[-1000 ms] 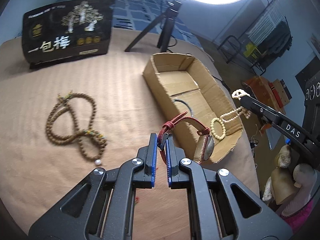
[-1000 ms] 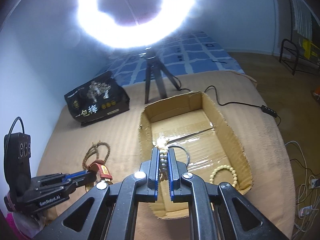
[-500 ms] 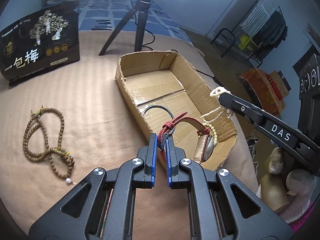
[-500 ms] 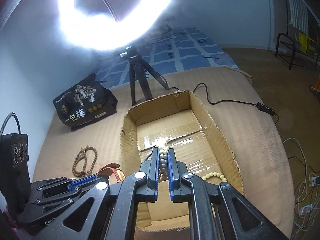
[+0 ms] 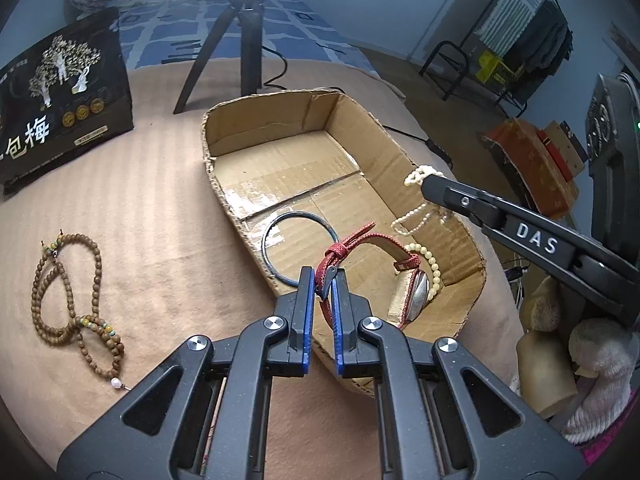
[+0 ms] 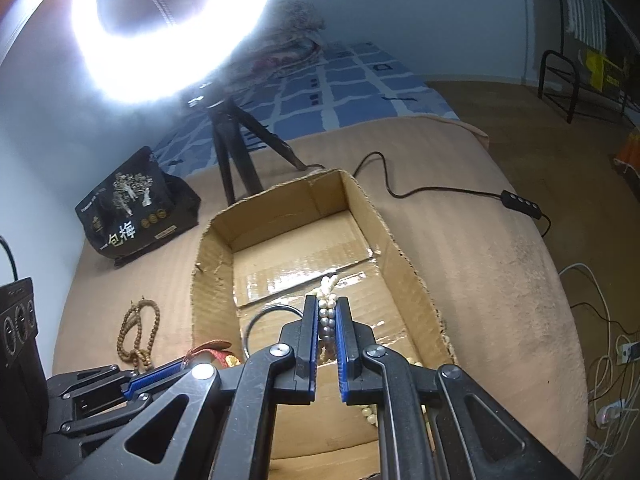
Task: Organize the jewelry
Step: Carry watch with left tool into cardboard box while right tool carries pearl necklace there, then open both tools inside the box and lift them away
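My left gripper (image 5: 323, 276) is shut on the red strap of a watch (image 5: 416, 294) and holds it over the near end of the open cardboard box (image 5: 256, 120). My right gripper (image 6: 328, 308) is shut on a pearl necklace (image 6: 329, 286); the strand hangs into the box (image 6: 408, 264). In the left wrist view the necklace (image 5: 416, 178) dangles from the right gripper at the box's right wall. A dark bangle (image 5: 298, 248) and a cream bead bracelet (image 5: 434, 264) lie in the box. A brown bead necklace (image 5: 72, 292) lies on the tan cloth at the left.
A black printed bag (image 5: 60, 92) stands at the back left. A ring light on a tripod (image 6: 232, 152) stands behind the box, with a cable (image 6: 440, 192) trailing right. Soft toys (image 5: 592, 364) sit at the right edge.
Both grippers have moved forward over the box. The watch now hangs over the box's near end, and the pearl strand has dropped lower inside it.
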